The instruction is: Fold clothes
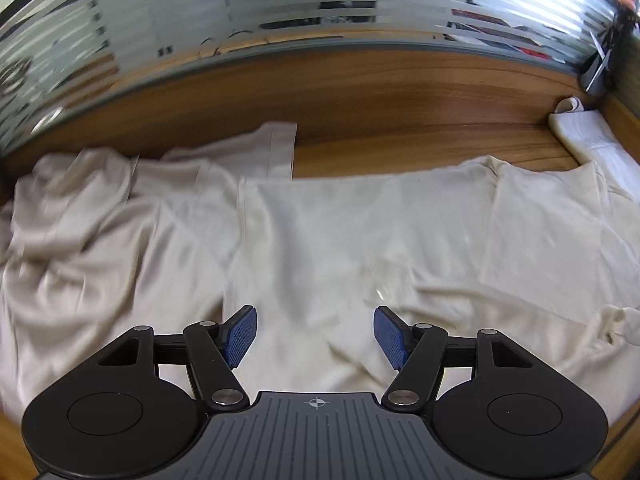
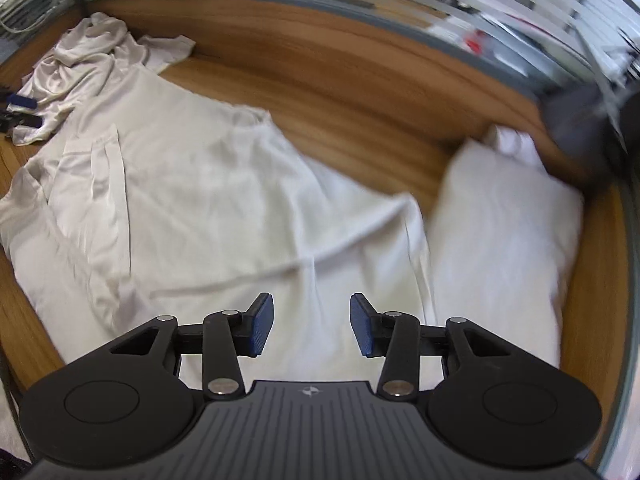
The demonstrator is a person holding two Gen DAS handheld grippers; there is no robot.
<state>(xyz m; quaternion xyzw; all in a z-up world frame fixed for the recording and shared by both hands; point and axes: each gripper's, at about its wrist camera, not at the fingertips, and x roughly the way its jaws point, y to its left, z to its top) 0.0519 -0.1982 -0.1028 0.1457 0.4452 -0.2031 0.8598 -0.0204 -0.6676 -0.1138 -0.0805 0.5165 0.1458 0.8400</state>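
both pairs of blue-padded fingers are spread apart and hold nothing: the left gripper (image 1: 315, 336) and right gripper (image 2: 311, 326) hover over a cream shirt (image 1: 360, 232) spread across the wooden desk (image 1: 400, 120). a crumpled beige garment (image 1: 100, 220) lies at nine o'clock of it, and a folded white stack (image 2: 500, 220) at three o'clock.

Left gripper (image 1: 315, 336): black linkage arms, silver screws, blue ridged pads (image 1: 242, 334). Right gripper (image 2: 311, 330) looks identical. Each grey ribbed base bears a crosshair mark.
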